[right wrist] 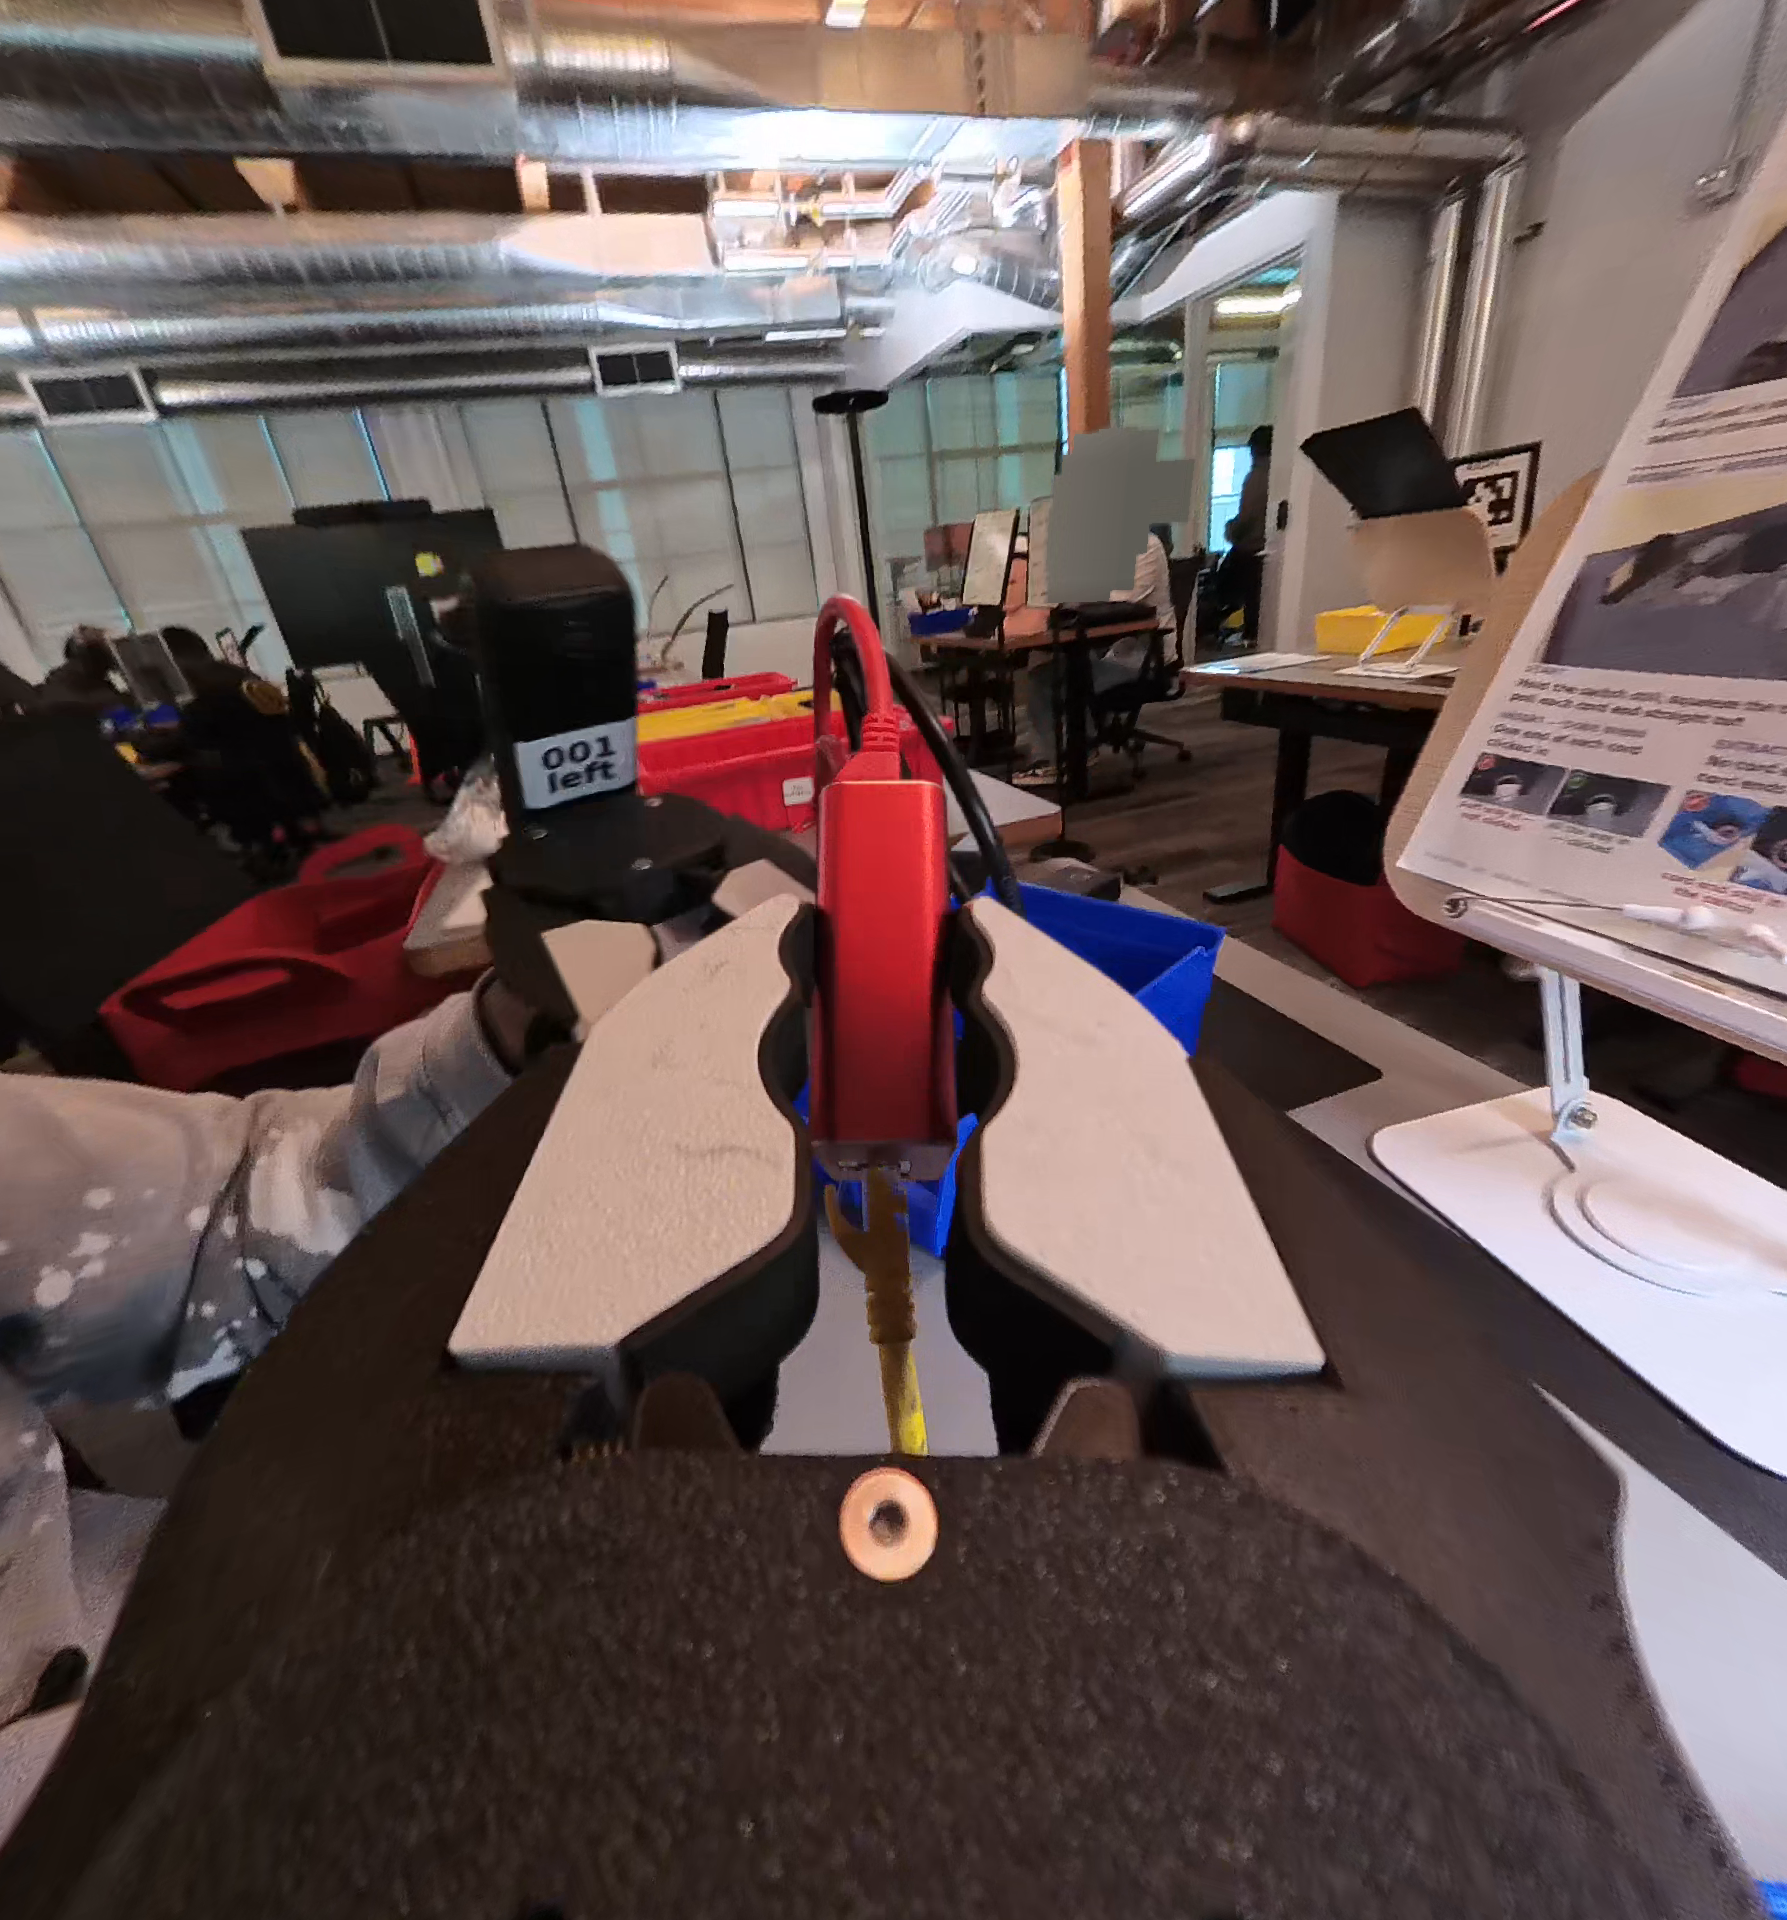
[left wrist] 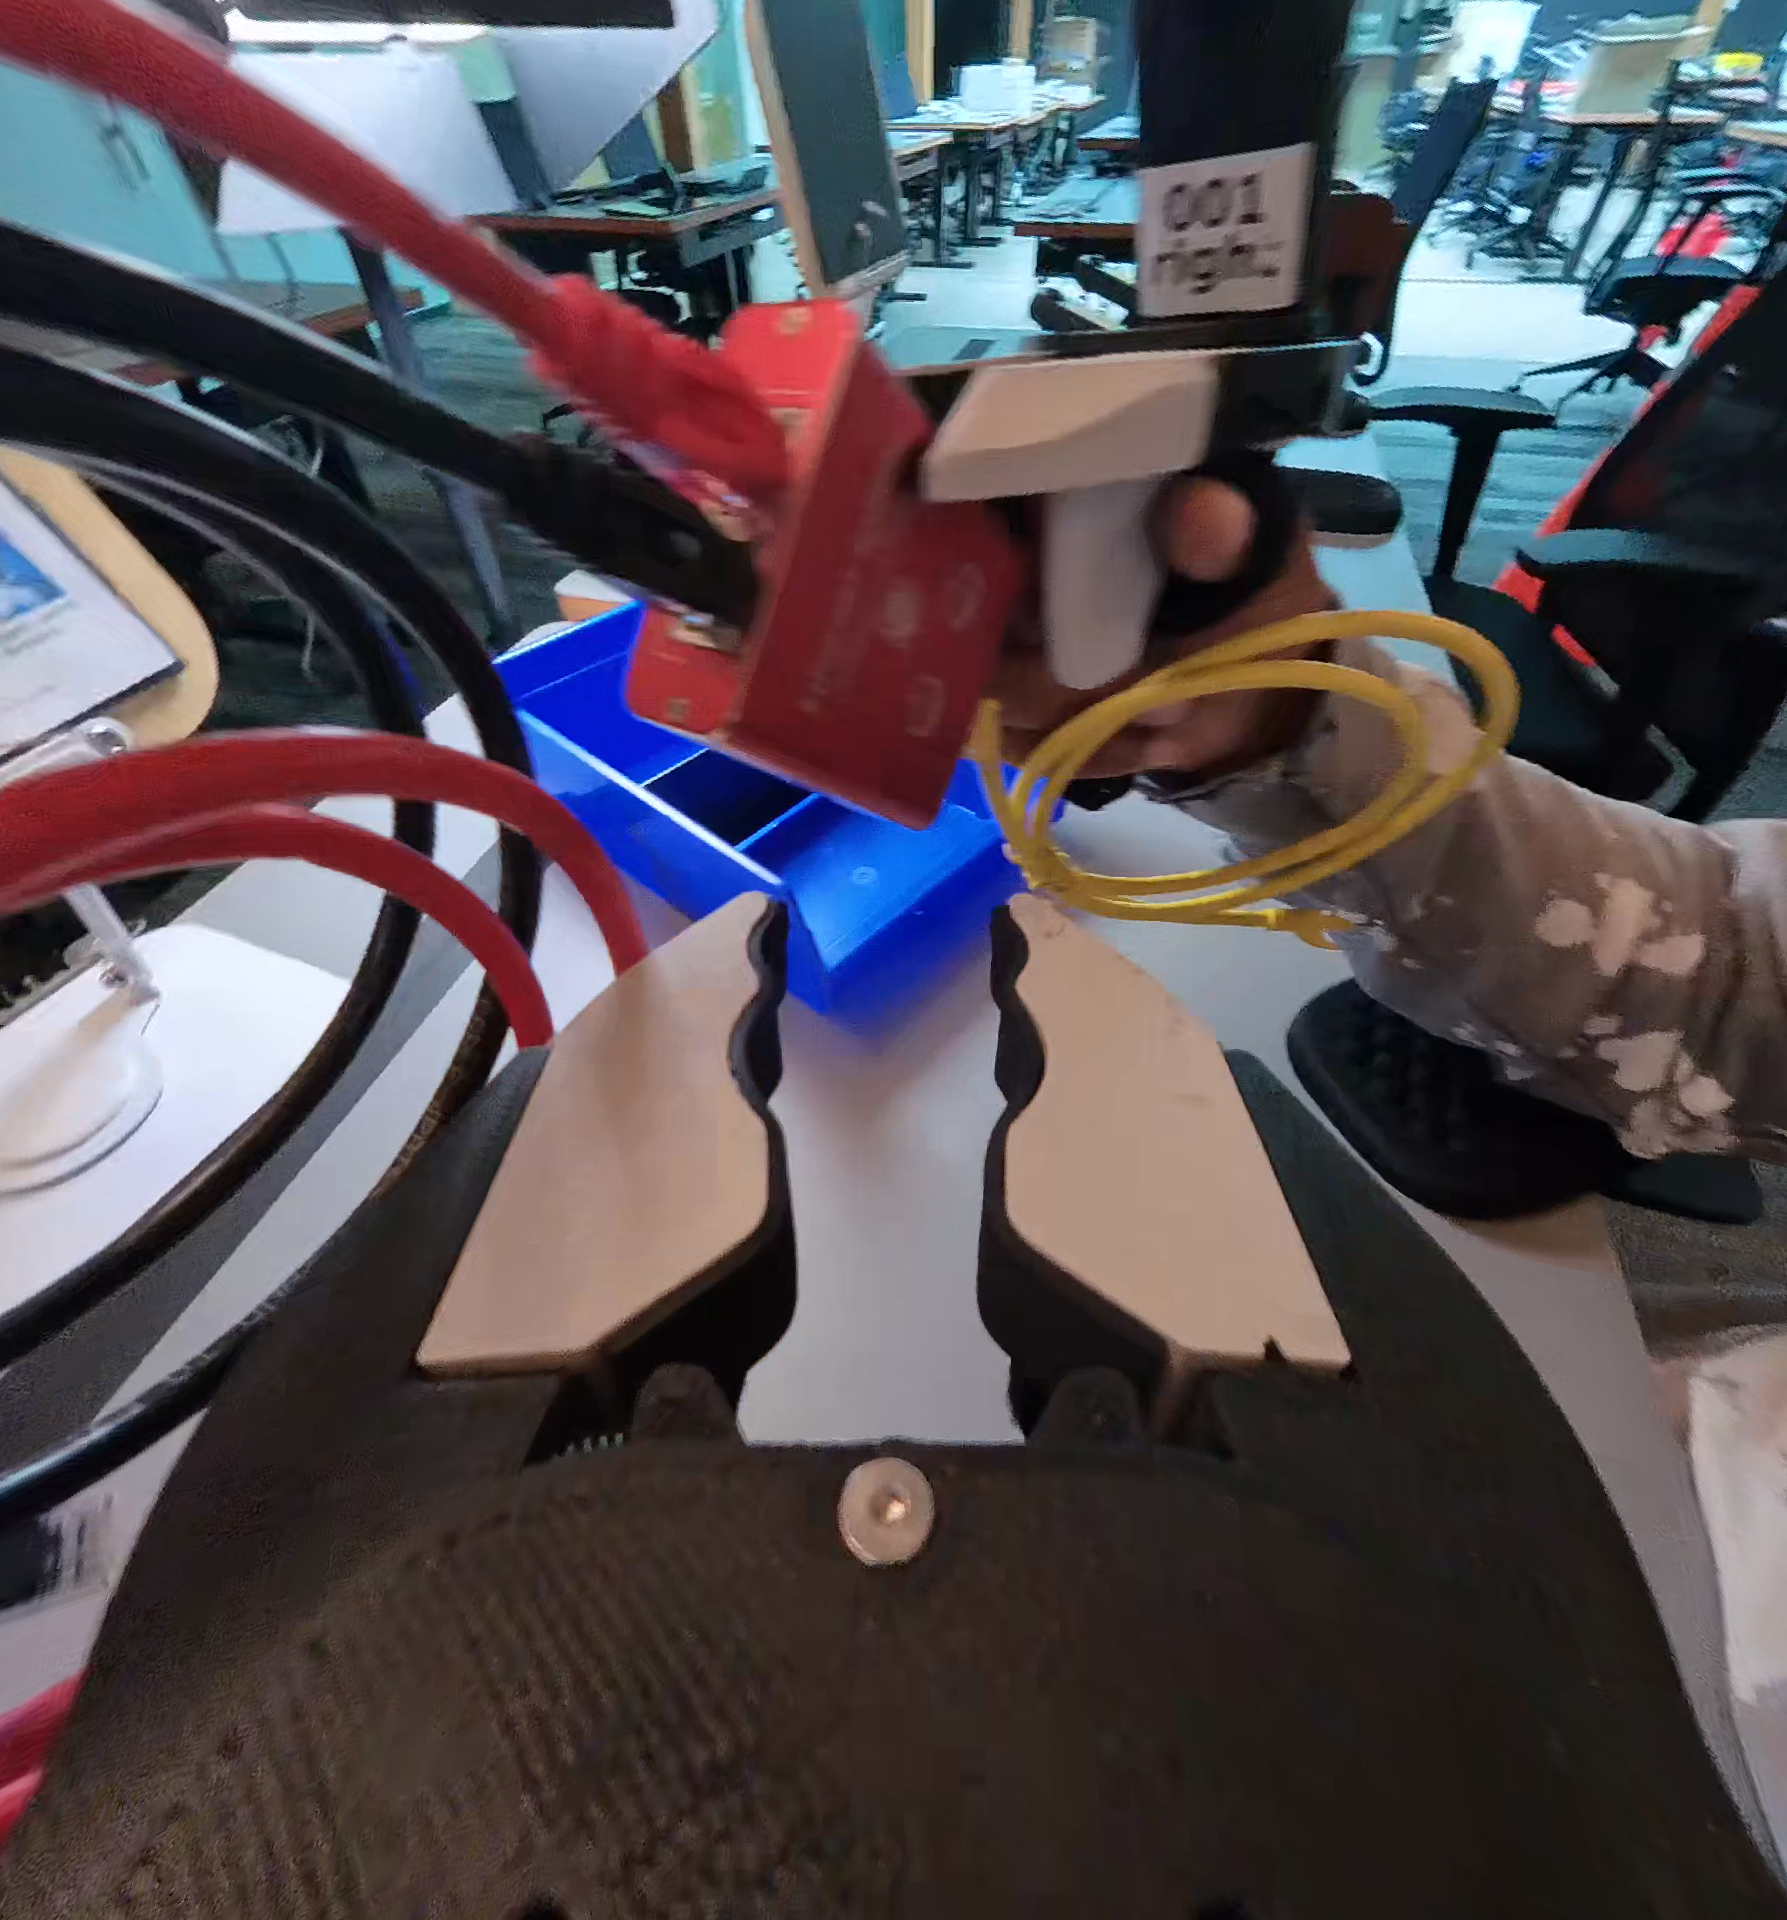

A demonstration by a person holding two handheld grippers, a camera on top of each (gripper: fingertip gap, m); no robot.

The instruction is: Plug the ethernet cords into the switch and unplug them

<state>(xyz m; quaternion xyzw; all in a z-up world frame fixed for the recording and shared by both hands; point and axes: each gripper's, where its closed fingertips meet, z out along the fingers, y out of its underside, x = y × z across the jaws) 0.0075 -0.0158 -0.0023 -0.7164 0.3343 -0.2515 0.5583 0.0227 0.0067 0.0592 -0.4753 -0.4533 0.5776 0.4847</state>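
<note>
Left wrist view: the white counter [left wrist: 884, 1247] carries a blue divided bin [left wrist: 764, 831], which lies just beyond the tips of the left hand-held gripper [left wrist: 887, 940]. This gripper is released; its jaws stand apart with nothing between them, over bare counter. To its left, on a white stand base [left wrist: 89, 1091], is a tilted instruction sheet [left wrist: 6, 623].

Above the bin, the right hand-held gripper [left wrist: 930, 457] comes in from the right and holds the red switch [left wrist: 858, 623] tilted, clear of the counter. The red cord [left wrist: 660, 384] and the black cord [left wrist: 598, 509] enter the switch's left-facing side, and both sweep in large loops to the left. A coiled yellow cord [left wrist: 1263, 769] hangs on the right, beside the sleeve [left wrist: 1595, 935] of the person who holds that gripper.

Right wrist view: the right hand-held gripper [right wrist: 884, 930] is clenched on the switch [right wrist: 881, 977], which stands edge-on between the two fingers. The red cord [right wrist: 847, 675] and the black cord [right wrist: 956, 769] leave its far end. The yellow cord [right wrist: 889, 1288] meets its near end and runs back between the fingers. The left hand-held gripper's body [right wrist: 598, 810] shows to the left, and the bin [right wrist: 1128, 956] lies behind the switch. The instruction sheet [right wrist: 1647, 727] stands at right.
</note>
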